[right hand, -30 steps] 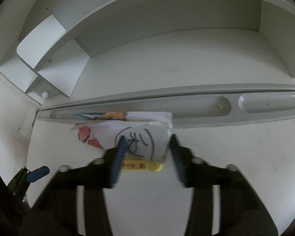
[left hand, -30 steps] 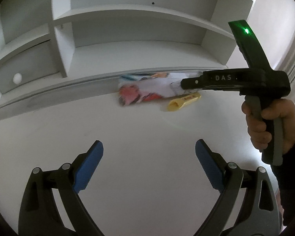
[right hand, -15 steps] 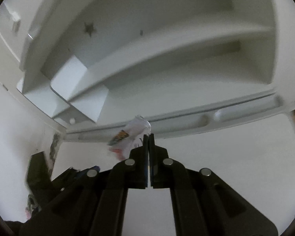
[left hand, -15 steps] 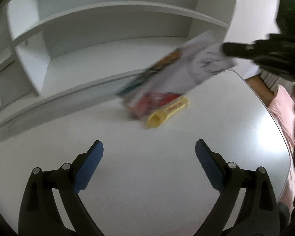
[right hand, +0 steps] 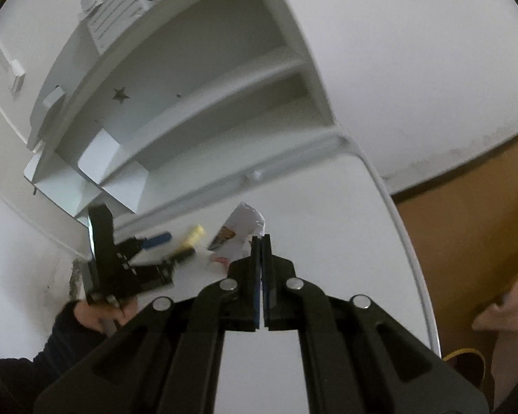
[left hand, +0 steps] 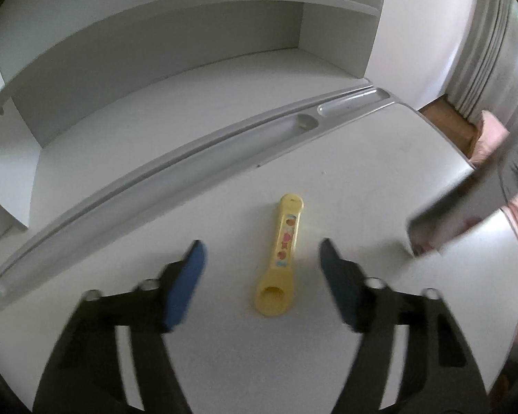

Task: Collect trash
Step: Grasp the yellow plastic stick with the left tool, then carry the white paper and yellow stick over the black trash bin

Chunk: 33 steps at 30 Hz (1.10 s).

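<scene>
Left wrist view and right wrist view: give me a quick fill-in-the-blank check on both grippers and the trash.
1. The right gripper is shut on the ____.
2. The yellow piece lies on the ____, untouched.
3. The left gripper, whose jaws have just been closing, has the ____ piece between its pads.

Missing words: wrapper; desk; yellow

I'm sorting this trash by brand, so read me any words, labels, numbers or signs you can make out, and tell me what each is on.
No words or numbers can be read.
Yellow wrapper: a strip of red and orange printed shapes, no legible letters.
Printed paper in the right gripper: colour print and line drawing, too blurred to read.
Shelf unit back panel: a dark star, a decoration rather than text.
</scene>
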Each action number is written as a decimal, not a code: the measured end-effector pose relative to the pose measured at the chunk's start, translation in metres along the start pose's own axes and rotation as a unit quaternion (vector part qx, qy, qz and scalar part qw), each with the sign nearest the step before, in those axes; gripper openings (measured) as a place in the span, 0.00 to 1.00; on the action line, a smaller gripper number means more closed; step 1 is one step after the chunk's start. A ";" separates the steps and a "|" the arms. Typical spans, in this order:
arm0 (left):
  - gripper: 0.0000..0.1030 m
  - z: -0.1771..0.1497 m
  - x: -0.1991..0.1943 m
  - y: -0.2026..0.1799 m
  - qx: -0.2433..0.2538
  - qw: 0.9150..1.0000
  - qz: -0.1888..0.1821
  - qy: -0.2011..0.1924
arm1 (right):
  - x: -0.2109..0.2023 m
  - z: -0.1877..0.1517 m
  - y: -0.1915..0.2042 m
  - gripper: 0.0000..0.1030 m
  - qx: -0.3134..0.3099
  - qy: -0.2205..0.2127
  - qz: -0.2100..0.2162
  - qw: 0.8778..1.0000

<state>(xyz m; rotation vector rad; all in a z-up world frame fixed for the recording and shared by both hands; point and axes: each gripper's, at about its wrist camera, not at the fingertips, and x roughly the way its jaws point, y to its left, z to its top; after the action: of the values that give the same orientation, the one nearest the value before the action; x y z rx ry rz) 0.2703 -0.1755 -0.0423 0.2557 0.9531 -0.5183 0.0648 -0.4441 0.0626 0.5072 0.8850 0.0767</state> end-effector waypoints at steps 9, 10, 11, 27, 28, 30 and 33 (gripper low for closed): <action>0.12 -0.006 -0.033 -0.037 -0.004 1.000 -0.012 -0.016 | -0.061 -0.025 -0.018 0.01 0.017 -0.051 -0.024 0.998; 0.12 -0.006 -0.039 -0.047 0.000 1.000 -0.023 -0.021 | -0.072 -0.029 -0.022 0.01 0.018 -0.058 -0.037 0.997; 0.12 -0.007 -0.044 -0.056 0.004 0.999 -0.031 -0.025 | -0.080 -0.031 -0.027 0.01 0.021 -0.062 -0.045 0.997; 0.12 -0.037 -0.089 -0.315 0.157 0.958 -0.238 -0.028 | -0.220 -0.156 -0.154 0.01 0.139 -0.104 -0.253 0.952; 0.12 -0.040 -0.088 -0.326 0.166 0.955 -0.244 -0.026 | -0.219 -0.165 -0.163 0.01 0.147 -0.099 -0.265 0.948; 0.12 -0.049 -0.084 -0.354 0.188 0.948 -0.258 -0.016 | -0.214 -0.188 -0.186 0.01 0.170 -0.085 -0.284 0.940; 0.12 -0.060 -0.072 -0.383 0.211 0.941 -0.266 0.001 | -0.201 -0.218 -0.221 0.01 0.207 -0.062 -0.295 0.931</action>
<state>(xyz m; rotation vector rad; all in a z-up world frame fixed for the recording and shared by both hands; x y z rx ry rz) -0.0078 -0.4533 -0.0099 0.3849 0.9044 -1.2274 -0.2598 -0.6068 -0.0072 0.6093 0.9002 -0.6984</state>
